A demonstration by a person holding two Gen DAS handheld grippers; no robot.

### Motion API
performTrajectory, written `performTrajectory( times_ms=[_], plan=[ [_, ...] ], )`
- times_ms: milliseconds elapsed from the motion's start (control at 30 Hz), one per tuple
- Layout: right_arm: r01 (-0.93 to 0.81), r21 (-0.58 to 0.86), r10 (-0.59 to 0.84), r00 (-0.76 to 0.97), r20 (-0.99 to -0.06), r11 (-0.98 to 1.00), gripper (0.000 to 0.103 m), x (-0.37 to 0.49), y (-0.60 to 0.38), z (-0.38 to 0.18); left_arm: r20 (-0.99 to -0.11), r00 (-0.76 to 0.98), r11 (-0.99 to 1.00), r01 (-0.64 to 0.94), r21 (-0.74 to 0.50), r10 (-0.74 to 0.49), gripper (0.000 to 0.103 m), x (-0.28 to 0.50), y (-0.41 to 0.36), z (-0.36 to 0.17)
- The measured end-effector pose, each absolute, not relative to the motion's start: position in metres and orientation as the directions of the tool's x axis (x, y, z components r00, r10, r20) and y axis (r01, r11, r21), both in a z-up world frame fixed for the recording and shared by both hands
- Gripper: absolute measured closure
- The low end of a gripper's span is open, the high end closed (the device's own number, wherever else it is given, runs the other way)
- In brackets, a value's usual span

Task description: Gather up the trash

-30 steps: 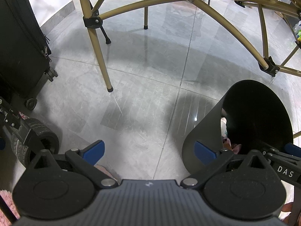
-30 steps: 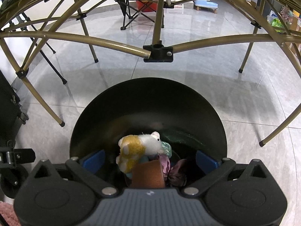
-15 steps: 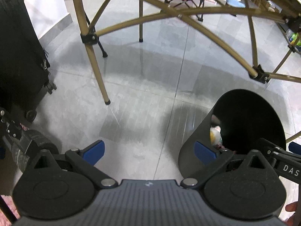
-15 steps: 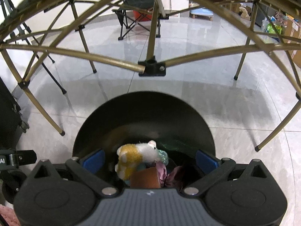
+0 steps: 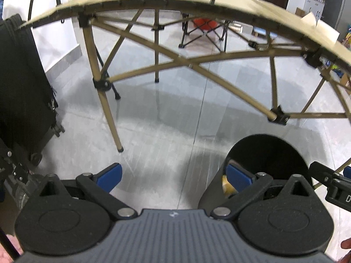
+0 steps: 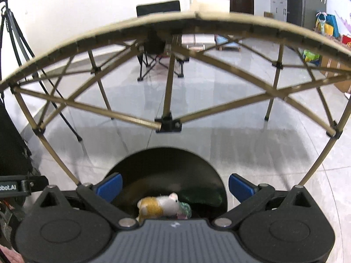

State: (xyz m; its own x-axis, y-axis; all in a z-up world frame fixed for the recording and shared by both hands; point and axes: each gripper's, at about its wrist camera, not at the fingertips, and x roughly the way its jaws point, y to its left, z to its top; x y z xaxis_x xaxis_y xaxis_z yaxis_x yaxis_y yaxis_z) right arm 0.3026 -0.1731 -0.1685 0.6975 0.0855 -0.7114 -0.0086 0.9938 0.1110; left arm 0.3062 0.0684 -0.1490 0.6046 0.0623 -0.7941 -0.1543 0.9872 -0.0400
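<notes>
Bin [image 6: 166, 171] below spread fingers [image 6: 109, 185] — plush [image 6: 162, 206] probably inside.

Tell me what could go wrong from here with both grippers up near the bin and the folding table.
1. The table edge and its crossed struts stand close ahead of both open grippers, left gripper and right gripper; rising or pushing forward could knock the frame.
2. The plush toy sits high in the black bin, so more trash might spill out.
3. The glossy floor could let a bumped bin slide.
</notes>
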Motion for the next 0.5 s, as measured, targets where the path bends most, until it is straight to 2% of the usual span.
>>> performTrajectory(
  times_ms=[267,500],
  plan=[
    [-0.013,0.13,0.089,0.797,-0.598,0.991,0.0,0.288,-0.189,-0.126,-0.739,0.674,0.988,-0.127,-0.089,0.02,0.0,0.305,0.056,-0.111],
    [-0.005,0.128,0.069,0.866,-0.495,0.992,0.0,0.29,-0.208,-0.086,-0.684,0.729,0.993,-0.096,-0.076,0.018,0.0,0.313,0.04,-0.078]
  ],
)
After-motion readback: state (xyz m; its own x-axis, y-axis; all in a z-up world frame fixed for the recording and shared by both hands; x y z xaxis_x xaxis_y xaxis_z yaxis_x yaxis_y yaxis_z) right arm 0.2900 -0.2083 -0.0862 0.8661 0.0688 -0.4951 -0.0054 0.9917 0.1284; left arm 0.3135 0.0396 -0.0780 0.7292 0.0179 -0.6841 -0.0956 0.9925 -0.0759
